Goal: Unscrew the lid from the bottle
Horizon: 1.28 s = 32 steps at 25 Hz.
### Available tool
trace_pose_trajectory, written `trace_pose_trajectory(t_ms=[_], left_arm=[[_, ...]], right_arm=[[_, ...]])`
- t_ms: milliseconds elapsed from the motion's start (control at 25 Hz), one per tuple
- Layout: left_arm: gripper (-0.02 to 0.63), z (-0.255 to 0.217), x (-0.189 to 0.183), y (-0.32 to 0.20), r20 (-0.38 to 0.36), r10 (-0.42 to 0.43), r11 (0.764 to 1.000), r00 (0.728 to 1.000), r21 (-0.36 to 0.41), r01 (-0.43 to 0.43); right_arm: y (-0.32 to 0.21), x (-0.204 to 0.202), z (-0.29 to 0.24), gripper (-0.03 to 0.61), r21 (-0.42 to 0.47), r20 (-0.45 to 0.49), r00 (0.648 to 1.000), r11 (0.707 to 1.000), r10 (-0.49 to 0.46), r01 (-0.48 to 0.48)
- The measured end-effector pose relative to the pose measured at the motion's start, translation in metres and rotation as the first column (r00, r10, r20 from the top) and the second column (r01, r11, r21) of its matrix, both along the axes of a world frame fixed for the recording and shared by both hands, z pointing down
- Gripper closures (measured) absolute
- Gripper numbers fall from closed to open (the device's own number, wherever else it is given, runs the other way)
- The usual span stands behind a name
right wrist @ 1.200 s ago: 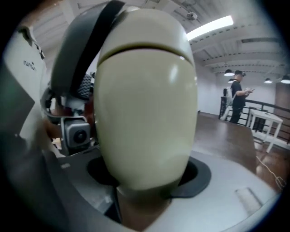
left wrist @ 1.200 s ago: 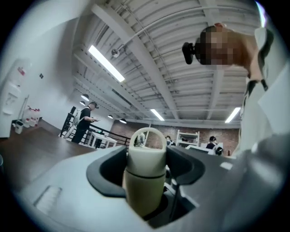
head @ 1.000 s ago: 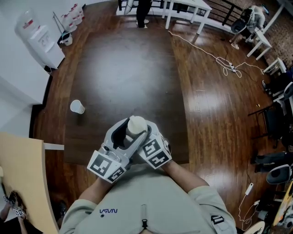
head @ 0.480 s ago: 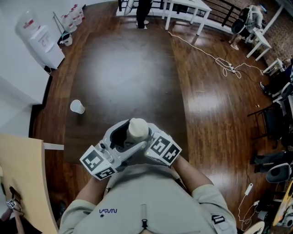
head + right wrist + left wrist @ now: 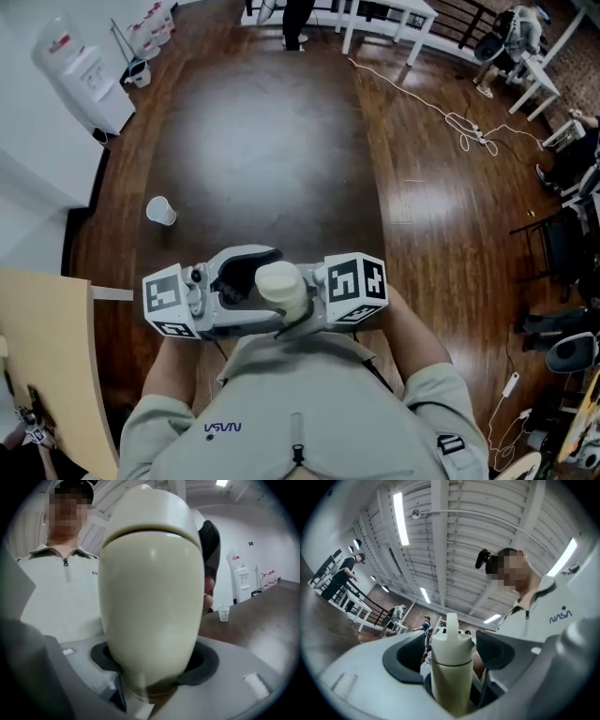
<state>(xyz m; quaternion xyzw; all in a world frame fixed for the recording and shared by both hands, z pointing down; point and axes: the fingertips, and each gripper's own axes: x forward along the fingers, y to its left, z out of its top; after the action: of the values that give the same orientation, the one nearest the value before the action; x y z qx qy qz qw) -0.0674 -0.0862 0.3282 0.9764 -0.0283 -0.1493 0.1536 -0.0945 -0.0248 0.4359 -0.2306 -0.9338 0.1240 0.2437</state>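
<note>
A cream bottle [image 5: 279, 282] with a same-coloured lid [image 5: 451, 641] is held close to the person's chest, over the near edge of the dark table [image 5: 272, 141]. My right gripper [image 5: 302, 292] comes in from the right and is shut on the bottle's body [image 5: 152, 597], its dark pads against both sides. My left gripper [image 5: 251, 279] comes in from the left. Its jaws have just been opening and stand open round the bottle's upper part [image 5: 450, 667]. The dark pads [image 5: 404, 660] show a gap to the lid. The bottle's base is hidden.
A small clear cup [image 5: 160, 212] stands on the table's left side; the right gripper view shows this cup [image 5: 224, 612] too. A water dispenser [image 5: 80, 75] is at the far left wall. A pale board [image 5: 47, 366] lies near left. Cables [image 5: 441, 117] run over the floor.
Both grippers have swung from pointing away from the person to facing each other sideways, and the bottle has come nearer the chest. The left jaws have spread wider off the bottle.
</note>
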Motion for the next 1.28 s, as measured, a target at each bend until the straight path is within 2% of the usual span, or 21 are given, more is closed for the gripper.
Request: trace_pose_trajectory(t_ms=[200,360,520,640,760,840,920,1000,1080,1160,1200,1280], left_arm=[[0.278,-0.005,0.006,0.013,0.019,0.103,0.994,0.995,0.033,-0.103],[0.325,-0.002,0.007,0.012,0.022,0.088,0.995,0.996,0.034,-0.089],[0.325,0.004,0.005,-0.003,0.054,-0.022,0.999,0.998,0.029,0.020],[0.325,0.009,0.005,-0.017,0.098,-0.142,0.989,0.985,0.045,0.138],[0.325,0.010,0.004,-0.030,0.125,-0.261,0.965,0.957,0.073,0.253],[0.325,0.009,0.004,-0.037,0.138,-0.339,0.939,0.930,0.099,0.328],[0.325,0.009,0.003,-0.044,0.149,-0.417,0.907,0.897,0.126,0.401],[0.325,0.012,0.003,-0.049,0.166,-0.492,0.869,0.855,0.148,0.472],[0.325,0.016,0.005,-0.052,0.193,-0.559,0.829,0.806,0.164,0.535],[0.325,0.019,0.008,-0.054,0.213,-0.610,0.792,0.763,0.174,0.585],[0.327,0.021,0.009,-0.054,0.217,-0.629,0.777,0.746,0.174,0.605],[0.327,0.023,0.010,-0.054,0.222,-0.651,0.759,0.726,0.170,0.629]], right_arm=[[0.016,0.000,-0.002,0.279,-0.019,-0.013,0.996,0.996,-0.085,0.085],[0.013,-0.001,0.003,0.279,-0.019,-0.024,0.998,0.998,-0.065,0.065],[-0.009,-0.006,0.012,0.279,0.043,-0.050,0.997,0.997,0.067,-0.065],[-0.035,-0.010,0.022,0.279,0.128,-0.063,0.971,0.967,0.229,-0.219],[-0.060,-0.015,0.026,0.279,0.205,-0.055,0.922,0.909,0.382,-0.364],[-0.076,-0.016,0.027,0.278,0.254,-0.044,0.874,0.851,0.484,-0.459],[-0.091,-0.016,0.026,0.278,0.300,-0.025,0.814,0.781,0.581,-0.548],[-0.105,-0.015,0.028,0.279,0.342,0.000,0.743,0.698,0.670,-0.629],[-0.116,-0.012,0.030,0.279,0.379,0.024,0.672,0.615,0.741,-0.691],[-0.122,-0.007,0.033,0.279,0.399,0.041,0.611,0.548,0.791,-0.736],[-0.124,-0.006,0.033,0.278,0.402,0.048,0.587,0.523,0.808,-0.752],[-0.126,-0.004,0.035,0.278,0.403,0.055,0.559,0.494,0.827,-0.770]])
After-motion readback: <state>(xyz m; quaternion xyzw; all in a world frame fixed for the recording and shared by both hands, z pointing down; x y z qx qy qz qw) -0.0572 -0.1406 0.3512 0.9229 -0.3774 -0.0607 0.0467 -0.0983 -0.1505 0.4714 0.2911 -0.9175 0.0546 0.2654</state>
